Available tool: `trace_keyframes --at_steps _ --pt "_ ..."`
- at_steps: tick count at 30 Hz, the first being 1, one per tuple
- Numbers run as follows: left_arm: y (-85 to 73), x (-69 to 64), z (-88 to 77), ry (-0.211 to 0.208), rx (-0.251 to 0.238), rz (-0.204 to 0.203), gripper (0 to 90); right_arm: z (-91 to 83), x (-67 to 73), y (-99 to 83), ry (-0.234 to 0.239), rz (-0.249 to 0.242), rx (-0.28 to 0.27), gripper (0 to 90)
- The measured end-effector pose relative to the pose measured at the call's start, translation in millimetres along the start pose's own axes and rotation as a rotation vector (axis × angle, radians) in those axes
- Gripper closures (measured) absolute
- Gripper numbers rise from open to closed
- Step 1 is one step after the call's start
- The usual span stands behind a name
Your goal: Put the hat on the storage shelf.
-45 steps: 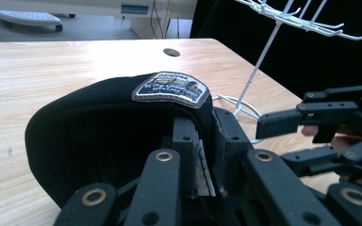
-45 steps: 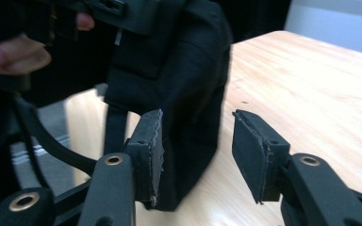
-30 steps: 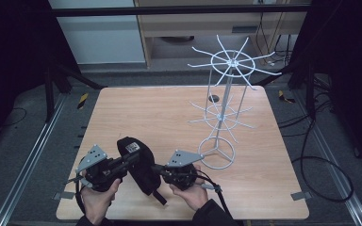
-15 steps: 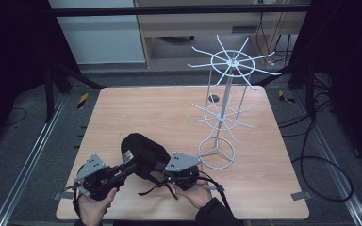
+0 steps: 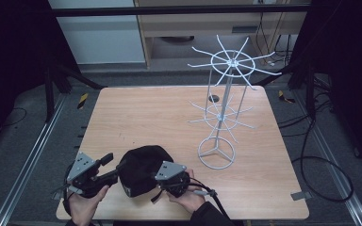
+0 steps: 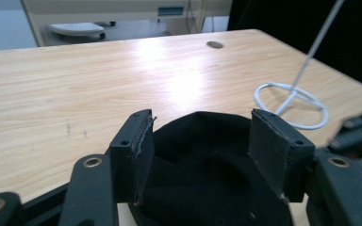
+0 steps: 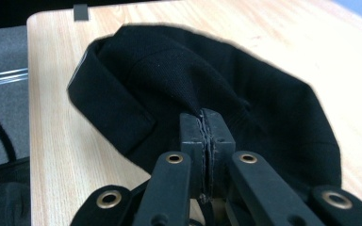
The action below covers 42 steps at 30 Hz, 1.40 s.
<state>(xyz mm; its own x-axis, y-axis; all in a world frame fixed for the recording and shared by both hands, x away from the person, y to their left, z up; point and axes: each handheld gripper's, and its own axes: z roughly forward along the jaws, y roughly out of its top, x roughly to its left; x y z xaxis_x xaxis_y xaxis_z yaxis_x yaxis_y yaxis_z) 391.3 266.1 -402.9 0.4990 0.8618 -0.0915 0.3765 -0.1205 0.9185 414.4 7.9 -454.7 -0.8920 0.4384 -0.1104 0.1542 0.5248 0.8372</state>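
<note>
The right gripper [image 7: 207,127] is pinching the black cap [image 7: 226,89]; the left gripper [image 6: 200,146], jaws spread, is lying just beside it, the wire rack [image 5: 224,94] standing beyond.

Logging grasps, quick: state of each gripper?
Left gripper: open, jaws astride the black cap.
Right gripper: closed on the cap's fabric.

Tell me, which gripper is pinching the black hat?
The right gripper: its fingers are shut tight on the black hat. The left gripper has fingers spread wide open around it.
</note>
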Motion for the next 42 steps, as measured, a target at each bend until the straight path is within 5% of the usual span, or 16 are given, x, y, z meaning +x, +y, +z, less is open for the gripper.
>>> trace_keyframes --at_steps 8,16,29,42 --pt "-2.5 12.2 16.1 0.019 0.040 0.008 39.6 6.0 1.3 -7.9 0.023 0.030 0.032 76.8" --pt "-3.1 14.7 30.9 -0.026 0.090 0.051 40.1 -25.7 -11.8 -16.2 0.023 0.114 -0.056 62.8" --pt "-6.3 -7.5 73.2 -0.065 0.232 0.113 40.2 -102.9 -49.1 -68.1 -0.215 0.251 -0.075 48.9" --pt "-13.4 -22.2 98.2 -0.068 0.346 0.129 39.9 -149.8 -86.6 -117.3 -0.406 0.368 -0.065 42.6"
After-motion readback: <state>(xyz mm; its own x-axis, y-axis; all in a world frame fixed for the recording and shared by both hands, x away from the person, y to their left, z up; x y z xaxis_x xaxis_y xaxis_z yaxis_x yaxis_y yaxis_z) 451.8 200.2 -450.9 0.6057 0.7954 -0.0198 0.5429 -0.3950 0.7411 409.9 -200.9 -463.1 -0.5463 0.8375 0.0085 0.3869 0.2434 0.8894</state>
